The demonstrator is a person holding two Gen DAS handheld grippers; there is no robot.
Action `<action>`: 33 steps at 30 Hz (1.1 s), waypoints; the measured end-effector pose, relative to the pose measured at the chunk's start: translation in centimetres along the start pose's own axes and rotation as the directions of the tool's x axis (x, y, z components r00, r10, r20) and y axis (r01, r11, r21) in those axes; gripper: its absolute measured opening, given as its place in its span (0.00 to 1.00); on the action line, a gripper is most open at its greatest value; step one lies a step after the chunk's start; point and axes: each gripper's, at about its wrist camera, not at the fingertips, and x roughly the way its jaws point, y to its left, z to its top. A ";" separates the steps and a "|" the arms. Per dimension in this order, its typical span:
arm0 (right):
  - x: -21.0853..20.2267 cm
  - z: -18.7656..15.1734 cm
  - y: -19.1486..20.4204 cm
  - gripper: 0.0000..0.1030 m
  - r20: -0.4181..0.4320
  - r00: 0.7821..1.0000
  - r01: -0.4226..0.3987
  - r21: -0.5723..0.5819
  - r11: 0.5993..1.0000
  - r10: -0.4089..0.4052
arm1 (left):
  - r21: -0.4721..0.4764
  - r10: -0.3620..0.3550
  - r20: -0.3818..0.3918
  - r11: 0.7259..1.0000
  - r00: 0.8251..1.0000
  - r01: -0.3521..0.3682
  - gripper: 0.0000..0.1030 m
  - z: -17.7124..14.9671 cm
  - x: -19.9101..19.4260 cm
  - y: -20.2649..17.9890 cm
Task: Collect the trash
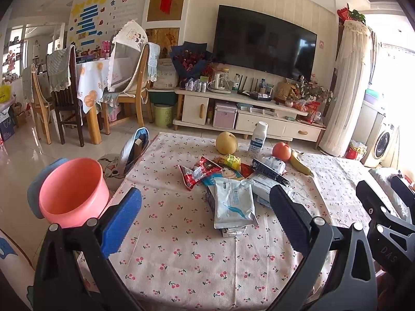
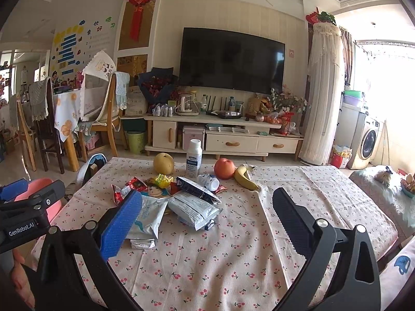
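Right wrist view: "GenRobot.AI" on left gripper (image 2: pixel 33 197), both grippers' jaws wide apart, empty.

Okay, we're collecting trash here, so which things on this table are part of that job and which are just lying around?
Part of the job:
- pile of wrappers
- silver-white pouch
- red snack packet
- tipped small bottle
- pink bin

Just lying around:
- pear
- apple
- banana
- upright white bottle, probably
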 end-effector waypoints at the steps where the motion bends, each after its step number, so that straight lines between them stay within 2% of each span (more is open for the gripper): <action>1: 0.3 -0.1 0.1 0.96 -0.005 1.000 0.000 -0.002 1.000 0.000 | 0.001 0.002 -0.002 1.000 1.000 -0.002 0.96 -0.1 0.1 0.0; 9: 1.9 -1.0 -0.2 0.96 -0.037 0.999 -0.014 -0.010 1.000 0.014 | 0.007 0.025 -0.025 1.000 0.999 -0.025 0.96 -0.8 1.3 0.0; 19: 3.9 -2.4 -1.3 0.96 -0.077 0.996 -0.038 0.033 0.999 0.040 | 0.071 0.088 -0.025 0.994 0.996 -0.086 0.96 -1.4 2.7 -1.0; 33: 6.7 -4.3 -1.9 0.96 -0.126 0.991 -0.035 0.023 0.999 0.038 | 0.110 0.111 -0.067 0.989 0.992 -0.104 0.96 -2.7 4.9 -1.5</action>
